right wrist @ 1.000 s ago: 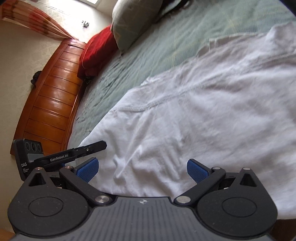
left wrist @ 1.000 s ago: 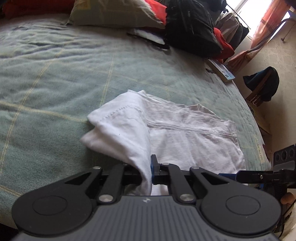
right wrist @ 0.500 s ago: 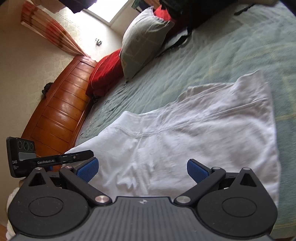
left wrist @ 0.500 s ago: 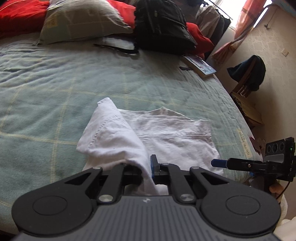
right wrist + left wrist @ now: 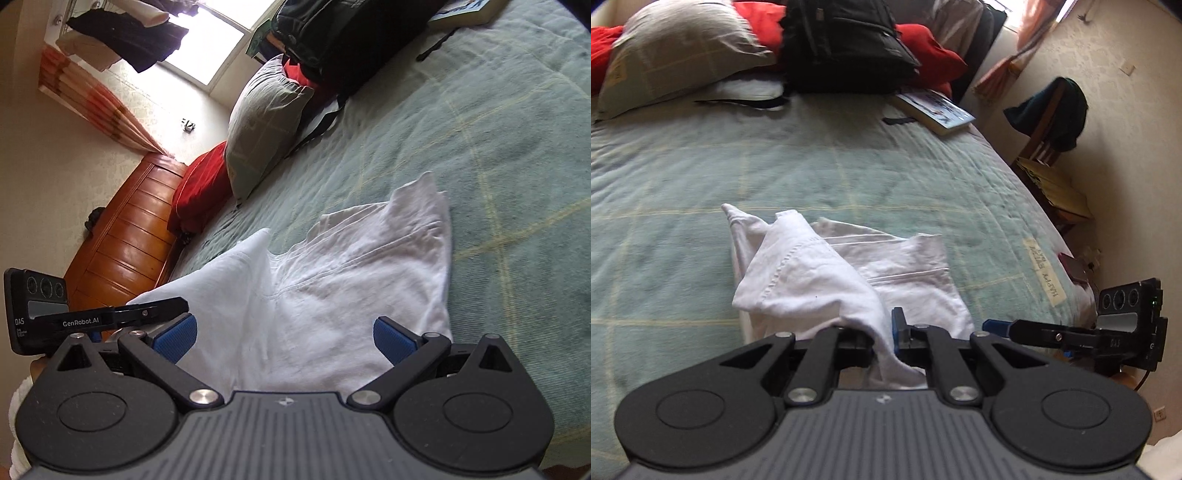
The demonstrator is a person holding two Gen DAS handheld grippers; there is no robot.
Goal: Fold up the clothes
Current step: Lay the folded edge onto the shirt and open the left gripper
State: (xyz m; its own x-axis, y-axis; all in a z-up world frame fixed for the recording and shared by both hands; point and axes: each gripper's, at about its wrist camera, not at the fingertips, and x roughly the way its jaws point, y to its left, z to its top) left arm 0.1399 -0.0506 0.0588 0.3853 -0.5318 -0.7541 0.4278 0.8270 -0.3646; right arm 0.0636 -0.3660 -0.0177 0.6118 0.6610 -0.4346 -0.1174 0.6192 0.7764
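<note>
A corner of the white shirt [image 5: 846, 273] is pinched tight by the left gripper [image 5: 882, 341] and lifted off the green bed cover [image 5: 701, 166], while the rest lies flat just ahead of the right gripper [image 5: 282, 338], whose fingers are spread wide and hold nothing.

The bit of white shirt [image 5: 812, 280] pinched in the left gripper [image 5: 884, 338] disappears behind its black body, its left pad is buried under cloth, and the book [image 5: 932, 109] cover past the fingers is too blurry to read.
</note>
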